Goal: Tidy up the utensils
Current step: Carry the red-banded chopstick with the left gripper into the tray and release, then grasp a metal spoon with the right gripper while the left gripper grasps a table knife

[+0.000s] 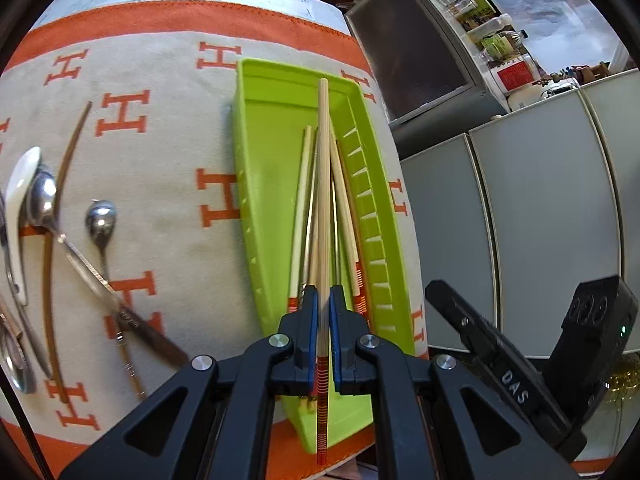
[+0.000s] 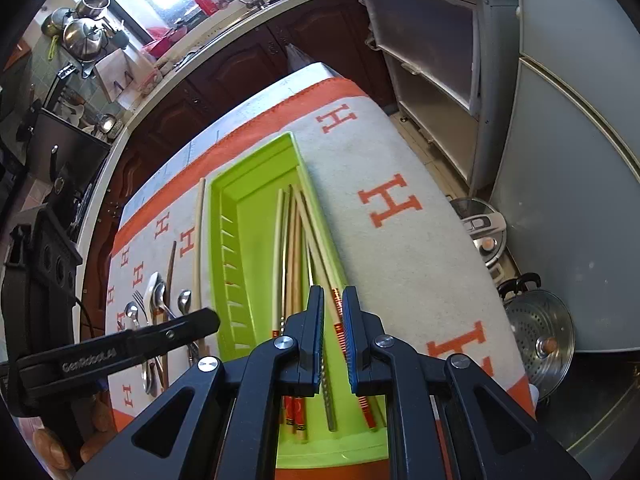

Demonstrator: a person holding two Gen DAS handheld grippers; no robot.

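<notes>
held chopstick (image 1: 323,200) pinched in the closed left claw (image 1: 323,312), running straight ahead over the green tray (image 1: 256,240), where several chopsticks (image 1: 340,208) already lie below it. likely the drop-in step: lower until the stick sits parallel with the others, then release, so the far tip doesn't ride the tray's end wall. right claw (image 2: 333,312) slightly parted, holding nothing, just above the tray's near end. spoons (image 1: 100,220) and a brown chopstick (image 1: 74,140) lie on the cloth (image 1: 168,152) well left of the left claw; table edge close to its right.
</notes>
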